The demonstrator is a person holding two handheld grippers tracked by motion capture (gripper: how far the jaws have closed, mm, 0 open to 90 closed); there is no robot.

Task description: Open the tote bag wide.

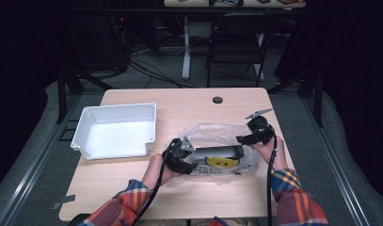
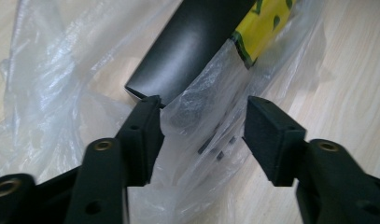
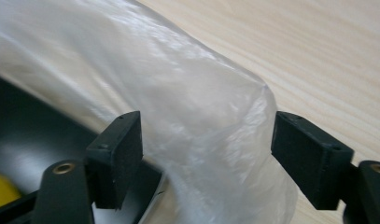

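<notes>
A clear plastic bag [image 1: 216, 133] lies on the right half of the wooden table [image 1: 179, 197], partly around a long black tray [image 1: 220, 151] with a yellow printed pack [image 1: 217, 162] against it. My left gripper [image 1: 187, 148] is at the tray's left end. In the left gripper view its jaws [image 2: 201, 135] stand apart around a fold of the bag [image 2: 201, 121], just below the tray's end [image 2: 187, 46], without pinching it. My right gripper [image 1: 243, 139] is at the tray's right end. In the right gripper view it [image 3: 206, 154] is open astride a bulge of bag film [image 3: 201, 121].
A white plastic bin [image 1: 114, 107] sits empty on the table's left half, close to my left hand. A cable hole [image 1: 218, 100] is near the far edge. A dark chair [image 1: 236, 37] and another table's legs stand beyond.
</notes>
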